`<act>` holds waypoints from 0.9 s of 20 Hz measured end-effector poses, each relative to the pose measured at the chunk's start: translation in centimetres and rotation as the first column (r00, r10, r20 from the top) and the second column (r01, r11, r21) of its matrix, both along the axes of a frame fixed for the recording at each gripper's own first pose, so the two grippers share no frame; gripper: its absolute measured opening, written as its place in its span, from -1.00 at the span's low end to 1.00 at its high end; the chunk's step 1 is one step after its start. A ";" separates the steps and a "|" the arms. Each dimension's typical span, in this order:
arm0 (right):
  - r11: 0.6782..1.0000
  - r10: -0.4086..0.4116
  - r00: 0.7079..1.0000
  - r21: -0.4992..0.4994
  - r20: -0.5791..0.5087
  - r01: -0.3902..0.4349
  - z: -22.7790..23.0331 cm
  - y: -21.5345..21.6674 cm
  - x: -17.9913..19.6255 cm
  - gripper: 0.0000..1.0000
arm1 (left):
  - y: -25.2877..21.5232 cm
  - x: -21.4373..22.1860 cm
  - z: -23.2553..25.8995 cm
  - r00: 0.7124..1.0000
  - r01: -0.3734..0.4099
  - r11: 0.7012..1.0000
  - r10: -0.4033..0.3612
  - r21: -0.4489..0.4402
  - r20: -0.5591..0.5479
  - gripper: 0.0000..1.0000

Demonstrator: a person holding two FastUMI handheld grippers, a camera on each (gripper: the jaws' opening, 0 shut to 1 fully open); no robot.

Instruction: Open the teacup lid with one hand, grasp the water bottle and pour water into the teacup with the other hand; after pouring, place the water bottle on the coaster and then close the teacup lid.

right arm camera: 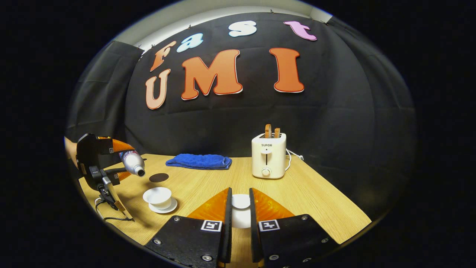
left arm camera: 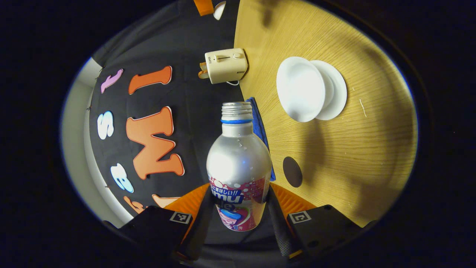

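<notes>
Two grippers are at work over a smooth wooden table with fine lines in its grain.

In the left gripper view, the left gripper squeezes a water bottle between its two fingers, one pressing on each side of the printed label. The bottle is shiny silver metal with a round shoulder, a narrow ribbed neck and a blue ring under the open mouth. It has no cap on. In the right gripper view the bottle is tipped over sideways, with its mouth pointing down toward the teacup. You cannot tell if water is coming out.

The teacup is white and smooth, wide at the top like a little bowl, and it sits on a round white saucer. Its top is open. I cannot tell if there is water inside.

The right gripper is closed narrowly on the white teacup lid, a round lid with a knob on top. It is held away from the cup.

A dark, flat, round coaster lies on the table just behind the cup. A soft, fuzzy blue cloth is folded near the back wall. A cream, boxy toaster stands beside it, with two brown slices sticking out of the top.
</notes>
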State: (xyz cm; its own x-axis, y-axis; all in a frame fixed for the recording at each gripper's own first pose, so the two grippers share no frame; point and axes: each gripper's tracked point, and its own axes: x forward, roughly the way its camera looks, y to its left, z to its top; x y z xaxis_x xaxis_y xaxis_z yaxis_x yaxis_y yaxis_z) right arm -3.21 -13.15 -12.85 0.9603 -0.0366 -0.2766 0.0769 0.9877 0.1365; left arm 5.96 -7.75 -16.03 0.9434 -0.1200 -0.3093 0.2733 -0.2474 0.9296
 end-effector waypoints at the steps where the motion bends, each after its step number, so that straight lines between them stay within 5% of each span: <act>1: 1.000 0.002 1.000 0.000 0.000 -0.002 0.0 0.0 0.0 -0.57 | -0.2 0.1 0.0 1.000 0.014 1.000 -0.014 0.014 0.000 0.52; 2: 1.000 0.002 1.000 -0.004 0.003 -0.002 0.2 0.1 0.0 -0.57 | -0.4 0.0 0.1 1.000 0.028 0.999 -0.028 0.029 0.003 0.67; 4: 1.000 0.003 1.000 -0.010 0.006 -0.003 0.3 0.1 0.0 -0.57 | -0.6 0.0 0.4 0.999 0.049 0.997 -0.050 0.061 0.010 0.52; 18: 0.999 0.009 1.000 -0.037 0.011 -0.008 0.9 -0.1 -0.6 -0.57 | -1.3 0.9 4.0 0.981 0.128 0.968 -0.156 0.214 0.117 0.53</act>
